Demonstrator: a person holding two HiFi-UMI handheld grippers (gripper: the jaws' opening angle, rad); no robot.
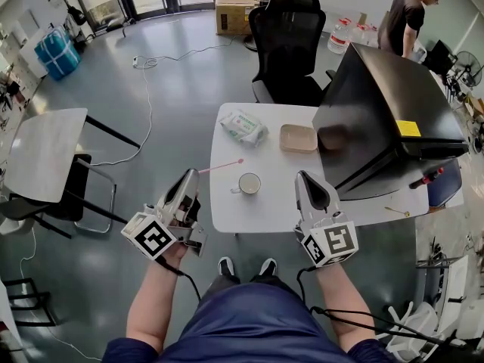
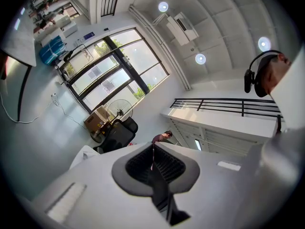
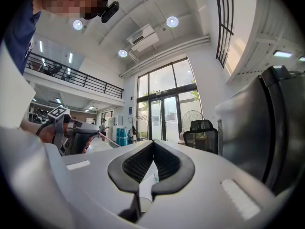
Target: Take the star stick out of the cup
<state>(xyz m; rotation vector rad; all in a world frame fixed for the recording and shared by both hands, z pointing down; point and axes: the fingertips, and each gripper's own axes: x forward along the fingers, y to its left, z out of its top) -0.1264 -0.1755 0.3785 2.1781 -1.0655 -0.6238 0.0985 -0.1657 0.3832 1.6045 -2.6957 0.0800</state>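
The star stick (image 1: 221,165) is a thin pink rod with a small star at its far end. It hangs level over the left edge of the white table (image 1: 265,210), outside the white cup (image 1: 249,183). My left gripper (image 1: 193,174) is shut on its near end, left of the cup. In the left gripper view the stick (image 2: 153,157) shows as a thin line between the closed jaws of the left gripper (image 2: 153,146). My right gripper (image 1: 302,175) is shut and empty, right of the cup. The right gripper view shows its tips (image 3: 153,142), the left gripper (image 3: 71,135) and the stick (image 3: 108,139).
On the table lie a pack of wipes (image 1: 243,126) and a tan tray (image 1: 299,138). A large black box (image 1: 386,119) covers its right side. A black office chair (image 1: 287,44) stands behind, a grey side table (image 1: 41,153) at left, a person (image 1: 404,17) far right.
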